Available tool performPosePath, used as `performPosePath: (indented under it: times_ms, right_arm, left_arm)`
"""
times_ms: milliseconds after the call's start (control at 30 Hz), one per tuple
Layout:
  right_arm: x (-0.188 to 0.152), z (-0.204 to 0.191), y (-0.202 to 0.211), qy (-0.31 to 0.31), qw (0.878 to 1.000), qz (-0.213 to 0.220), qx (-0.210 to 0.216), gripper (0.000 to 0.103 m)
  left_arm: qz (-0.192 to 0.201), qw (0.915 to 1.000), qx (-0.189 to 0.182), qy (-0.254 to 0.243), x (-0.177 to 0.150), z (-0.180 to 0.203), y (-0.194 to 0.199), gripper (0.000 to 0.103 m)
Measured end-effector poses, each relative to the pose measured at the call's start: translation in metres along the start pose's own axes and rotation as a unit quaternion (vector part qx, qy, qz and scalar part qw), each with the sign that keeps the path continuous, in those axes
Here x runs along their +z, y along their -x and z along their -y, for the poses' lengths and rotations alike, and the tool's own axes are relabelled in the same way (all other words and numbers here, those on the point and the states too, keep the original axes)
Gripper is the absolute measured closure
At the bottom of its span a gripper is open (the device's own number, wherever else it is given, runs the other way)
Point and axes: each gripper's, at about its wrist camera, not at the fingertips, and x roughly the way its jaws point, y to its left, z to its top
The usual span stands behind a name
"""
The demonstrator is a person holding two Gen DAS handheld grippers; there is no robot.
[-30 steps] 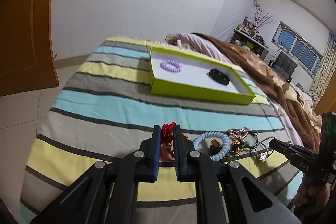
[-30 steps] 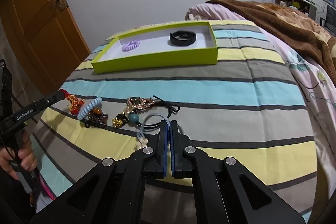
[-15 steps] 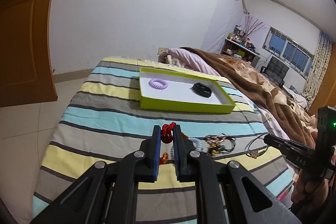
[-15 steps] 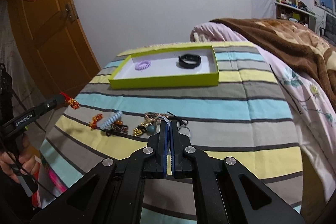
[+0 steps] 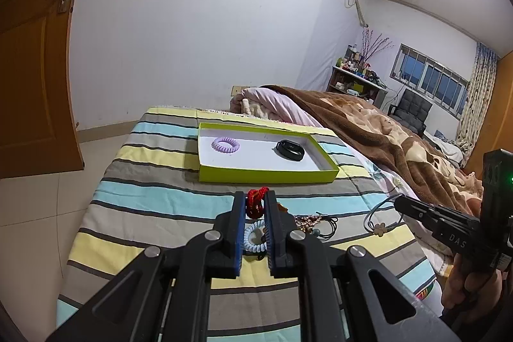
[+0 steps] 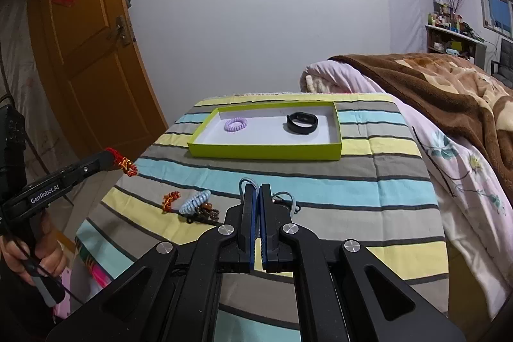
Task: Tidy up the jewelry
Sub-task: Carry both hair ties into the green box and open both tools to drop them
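Note:
My left gripper (image 5: 256, 203) is shut on a red braided bracelet (image 5: 255, 200) and holds it above the striped bed; it shows from the side in the right wrist view (image 6: 110, 157) with the bracelet (image 6: 125, 166) dangling. My right gripper (image 6: 256, 192) is shut on a grey-blue cord necklace (image 6: 247, 182), lifted off the bed; it also shows in the left wrist view (image 5: 400, 202) with the cord (image 5: 380, 218). A lime green tray (image 5: 266, 175) (image 6: 263, 151) holds a purple coil hair tie (image 5: 225, 144) and a black band (image 5: 290, 149).
A light blue coil tie (image 6: 194, 201), a small red-gold charm (image 6: 169, 200) and dark bead bracelets (image 6: 206, 212) lie on the striped blanket (image 6: 352, 191). A brown blanket (image 6: 449, 85) is heaped at the right. A wooden door (image 6: 86, 53) stands at the left.
Both grippers have risen away from the bed, the left lifting the red bracelet and the right lifting the cord necklace out of the pile. The tray now looks farther below.

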Motion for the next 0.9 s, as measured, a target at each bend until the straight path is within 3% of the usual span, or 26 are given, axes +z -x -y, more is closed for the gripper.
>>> performPosePath:
  times_ms: [367,900]
  right_arm:
    - [0.015,-0.001,-0.016,0.015,1.0,-0.003,0.003,0.101]
    - [0.06,0.022,-0.069,0.025,1.0,-0.003,-0.007,0.101]
  left_arm:
    - [-0.005,0.9999,0.004,-0.014,0.009,0.008,-0.018,0.091]
    - [0.001,0.9989,0.014,-0.045,0.044,0.007,-0.078,0.091]
